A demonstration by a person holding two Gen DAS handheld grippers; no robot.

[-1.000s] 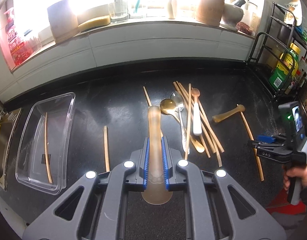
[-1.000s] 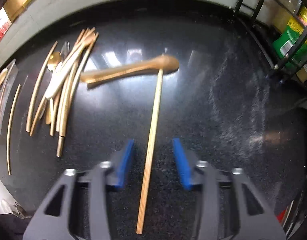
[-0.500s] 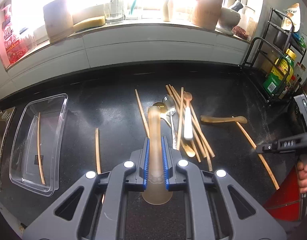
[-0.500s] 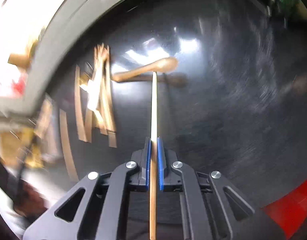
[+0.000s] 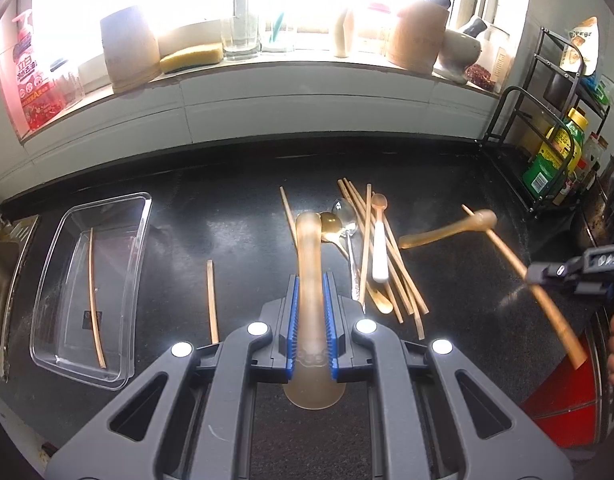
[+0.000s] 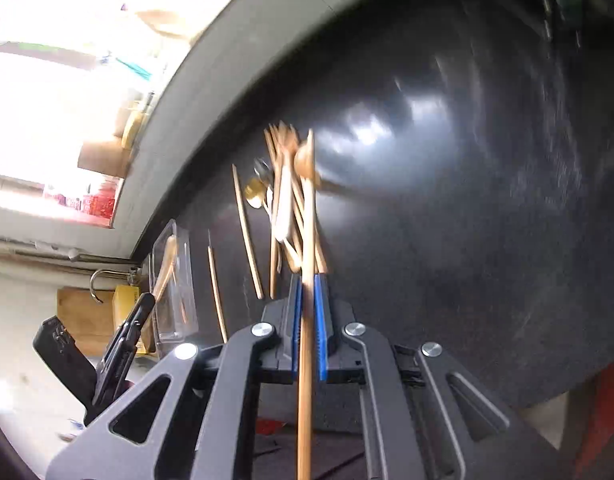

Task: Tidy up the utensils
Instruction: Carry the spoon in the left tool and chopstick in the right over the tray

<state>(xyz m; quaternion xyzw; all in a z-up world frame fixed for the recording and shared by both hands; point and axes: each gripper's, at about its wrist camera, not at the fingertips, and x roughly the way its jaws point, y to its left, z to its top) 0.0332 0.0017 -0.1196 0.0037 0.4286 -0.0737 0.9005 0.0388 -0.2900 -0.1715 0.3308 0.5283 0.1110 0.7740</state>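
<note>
**A:** Chopstick in the air! Your right gripper [image 6: 307, 320] is clamping one long, pale bamboo chopstick [image 5: 523, 272] between its blue ribbed pads, and the stick is hanging clear of the glossy black stone counter [image 5: 235, 236], tip tilted toward the pile.

**B:** And your left gripper [image 5: 311, 320] is squeezing a translucent amber plastic spoon [image 5: 309, 264] by its smooth, rounded handle, flat end poking out behind the pads.

**A:** So you are mid-sort, I'd say: both claws loaded, nothing dropped off yet.

**B:** Next, you are probably carrying the load over to the clear rectangular plastic tray [image 5: 143, 216] at the left, where one thin bamboo stick [image 5: 93, 292] is already lying lengthwise.

**A:** Line it up along the tray, then. It's slim and slick, so it could roll.

**B:** Plenty is waiting: the heap of bamboo chopsticks and spoons [image 5: 371, 256], one gold, one silver, one white-handled, plus a second amber spoon [image 5: 447, 232] beside it.
</note>
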